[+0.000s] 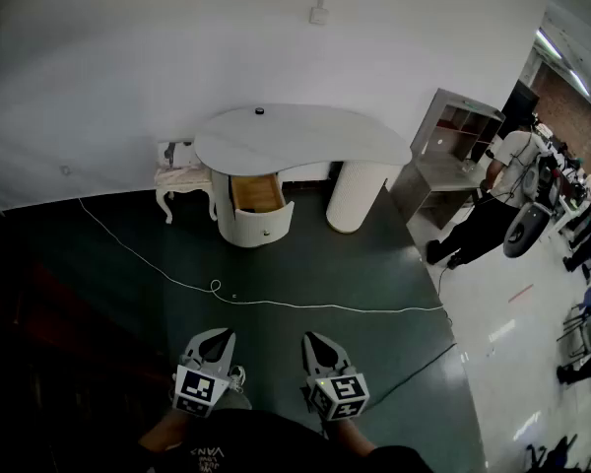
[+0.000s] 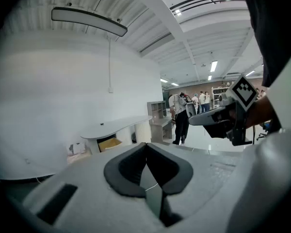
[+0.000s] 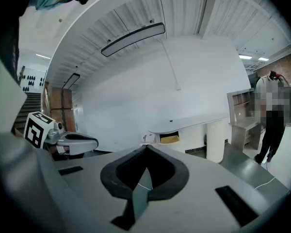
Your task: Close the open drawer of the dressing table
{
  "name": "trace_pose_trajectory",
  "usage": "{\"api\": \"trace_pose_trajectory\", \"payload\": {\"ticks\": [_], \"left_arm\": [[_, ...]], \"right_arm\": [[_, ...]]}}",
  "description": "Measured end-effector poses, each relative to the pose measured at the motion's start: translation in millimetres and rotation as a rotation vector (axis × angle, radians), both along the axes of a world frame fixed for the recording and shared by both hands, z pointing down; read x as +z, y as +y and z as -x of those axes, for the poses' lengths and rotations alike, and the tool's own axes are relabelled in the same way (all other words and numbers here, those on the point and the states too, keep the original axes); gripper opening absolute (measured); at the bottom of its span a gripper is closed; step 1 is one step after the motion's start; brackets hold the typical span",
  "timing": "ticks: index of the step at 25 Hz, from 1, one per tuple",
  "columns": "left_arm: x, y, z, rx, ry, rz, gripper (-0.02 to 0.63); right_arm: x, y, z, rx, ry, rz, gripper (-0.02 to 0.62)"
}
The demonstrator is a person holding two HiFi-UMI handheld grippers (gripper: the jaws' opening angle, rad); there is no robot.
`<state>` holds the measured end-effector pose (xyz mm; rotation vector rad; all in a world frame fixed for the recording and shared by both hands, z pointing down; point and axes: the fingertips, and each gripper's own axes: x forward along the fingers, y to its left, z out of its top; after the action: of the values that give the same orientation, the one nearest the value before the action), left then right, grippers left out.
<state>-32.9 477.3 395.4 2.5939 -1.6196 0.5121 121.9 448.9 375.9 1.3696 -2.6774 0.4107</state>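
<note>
Your left gripper and right gripper have jaws pressed together, well apart from the open drawer of the dressing table.

Your dressing table stands at twelve o'clock against the white wall, well apart from you. Its drawer hangs open toward you from the left pedestal, the wooden inside showing. A small dark object sits on the top near the back edge. A little white stool stands just beside the table at its nine o'clock. At two o'clock is a grey shelf unit, with a person beside it at three. A white cable crosses the dark floor between you and the table. Your left gripper and right gripper hang at six o'clock, side by side, jaws together, pointing toward the table.
</note>
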Motion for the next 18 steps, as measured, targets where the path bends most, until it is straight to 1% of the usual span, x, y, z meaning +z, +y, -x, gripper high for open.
{"api": "trace_pose_trajectory", "payload": {"ticks": [2,5,8,12,14,15,16,17,18], "left_arm": [[-1,-6,7,-0.007,-0.004,-0.012,0.018],[-1,-13,15,-0.027,0.026,-0.010,0.018],[2,-23,23,-0.039,0.034,-0.016,0.018],[0,-35,26,-0.023,0.046,-0.007,0.018],[-3,-41,27,-0.012,0.062,0.007,0.020],[-2,-46,28,-0.005,0.075,0.012,0.023],[0,-51,30,0.004,0.085,0.013,0.025],[2,-56,33,0.012,0.094,0.013,0.038],[3,-62,36,0.019,0.101,0.015,0.088]], "right_arm": [[0,-3,4,-0.003,0.001,-0.002,0.002],[-1,-7,10,-0.004,0.004,0.000,0.002],[0,-15,14,-0.002,0.003,0.005,0.002],[-3,-28,19,0.008,-0.044,0.004,0.005],[-3,-37,22,0.029,-0.050,-0.002,0.006],[-3,-42,24,0.042,-0.051,-0.002,0.025],[-2,-47,26,0.054,-0.052,0.000,0.071],[-1,-52,29,0.061,-0.051,0.002,0.103],[0,-57,33,0.065,-0.050,0.005,0.123]]}}
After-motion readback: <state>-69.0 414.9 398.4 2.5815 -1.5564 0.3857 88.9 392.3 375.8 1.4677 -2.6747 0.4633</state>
